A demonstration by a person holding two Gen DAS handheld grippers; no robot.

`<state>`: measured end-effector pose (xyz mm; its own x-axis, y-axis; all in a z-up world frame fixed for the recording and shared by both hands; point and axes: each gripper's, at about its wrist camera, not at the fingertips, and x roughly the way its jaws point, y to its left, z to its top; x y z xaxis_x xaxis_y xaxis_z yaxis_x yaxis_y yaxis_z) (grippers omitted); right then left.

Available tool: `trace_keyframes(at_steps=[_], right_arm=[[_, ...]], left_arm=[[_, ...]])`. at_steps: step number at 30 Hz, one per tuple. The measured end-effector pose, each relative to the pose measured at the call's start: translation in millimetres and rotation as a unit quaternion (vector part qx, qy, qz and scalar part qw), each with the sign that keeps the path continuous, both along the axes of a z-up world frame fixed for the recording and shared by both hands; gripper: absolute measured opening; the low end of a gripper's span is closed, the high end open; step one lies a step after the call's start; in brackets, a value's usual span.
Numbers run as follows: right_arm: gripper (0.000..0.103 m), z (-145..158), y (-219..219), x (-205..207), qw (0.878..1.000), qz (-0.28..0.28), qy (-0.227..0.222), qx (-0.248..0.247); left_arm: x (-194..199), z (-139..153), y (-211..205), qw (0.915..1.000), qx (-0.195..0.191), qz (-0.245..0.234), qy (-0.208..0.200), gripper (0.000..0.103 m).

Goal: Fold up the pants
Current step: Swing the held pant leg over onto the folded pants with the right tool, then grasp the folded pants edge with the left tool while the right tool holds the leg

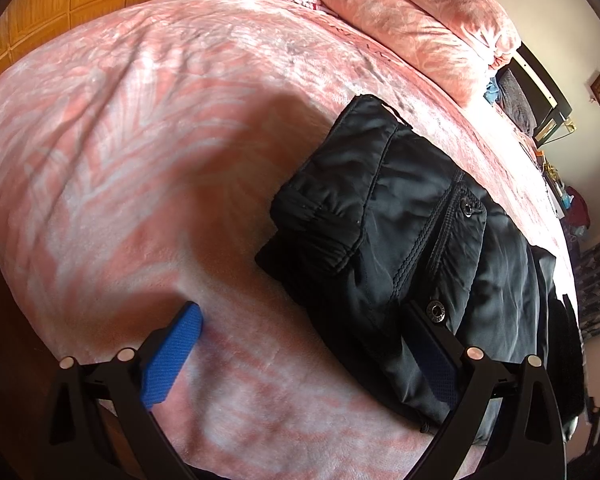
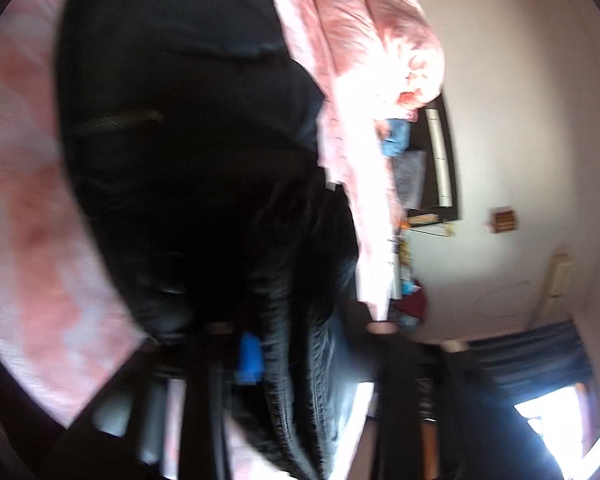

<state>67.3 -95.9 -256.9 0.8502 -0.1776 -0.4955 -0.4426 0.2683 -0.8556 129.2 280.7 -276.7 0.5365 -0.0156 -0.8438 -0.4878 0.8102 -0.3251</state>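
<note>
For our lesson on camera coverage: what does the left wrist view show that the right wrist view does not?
Only the left wrist view: the open left claw, the pants' metal snaps and a wooden wardrobe. Only the right wrist view: a bright window and blurred dark fabric at the right claw. Both: black pants on the pink bedspread, and the pink pillow.

Black pants (image 1: 404,240), pink-and-white leaf-patterned blanket (image 1: 140,140), blue claw pads (image 1: 172,360), orange-brown wooden wardrobe (image 1: 60,0)

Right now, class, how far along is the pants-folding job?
Done: the black pants lie on the pink bedspread with one end already doubled over. In hand: the left hand-held gripper is open, one finger at the waistband snap; the blurred right hand-held gripper seems to be holding fabric. Left: finishing and flattening the fold.
</note>
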Motion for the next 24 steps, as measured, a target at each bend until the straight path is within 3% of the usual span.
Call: trace_keyframes(at_steps=[2, 4, 5, 7, 8, 11, 13, 15, 17, 18, 19, 24], right_arm=[[0.071, 19.2, -0.1, -7.6, 0.998, 0.008, 0.046, 0.052], [0.076, 47.1, -8.1, -5.3, 0.979, -0.004, 0.135, 0.150], [0.076, 64.8, -18.9, 3.7, 0.954, -0.023, 0.195, 0.225], [0.075, 86.2, -39.0, 22.5, 0.920, -0.058, 0.230, 0.311], [0.070, 93.4, -49.2, 33.7, 0.905, -0.076, 0.241, 0.344], [0.052, 93.0, -71.5, 68.2, 0.864, -0.134, 0.273, 0.401], [0.051, 80.4, -74.1, 82.6, 0.847, -0.158, 0.304, 0.406], [0.048, 67.2, -75.0, 94.3, 0.836, -0.172, 0.325, 0.407], [0.026, 58.9, -71.4, 92.0, 0.829, -0.170, 0.343, 0.407], [0.024, 58.2, -68.5, 91.3, 0.830, -0.168, 0.346, 0.405], [0.013, 57.6, -65.3, 87.8, 0.828, -0.163, 0.352, 0.404], [0.010, 65.1, -54.3, 75.7, 0.830, -0.143, 0.364, 0.397]], left_arm=[[-0.1, 0.0, -0.5, 1.0000, 0.000, 0.000, 0.000, 0.099], [-0.1, -0.1, 0.0, 1.0000, 0.000, 0.000, 0.000, 0.099], [-0.2, -0.1, -0.1, 1.0000, 0.000, 0.000, 0.000, 0.099], [-0.8, 0.1, 0.3, 1.0000, -0.001, 0.002, -0.002, 0.099], [-1.3, 0.1, 0.2, 1.0000, -0.002, 0.003, -0.003, 0.099], [-1.9, 0.2, 0.2, 1.0000, -0.004, 0.004, -0.004, 0.099], [-2.0, 0.1, 0.5, 1.0000, -0.005, 0.004, -0.004, 0.099], [-2.2, -0.2, 0.6, 1.0000, -0.006, 0.004, -0.004, 0.099], [-2.4, -0.4, 0.7, 0.9999, -0.009, 0.003, -0.005, 0.099], [-2.3, -0.7, 1.1, 0.9999, -0.010, 0.003, -0.006, 0.099], [-2.4, -0.9, 0.4, 0.9999, -0.011, 0.004, -0.006, 0.099], [-2.5, -1.1, 1.9, 0.9999, -0.013, 0.005, -0.008, 0.099]])
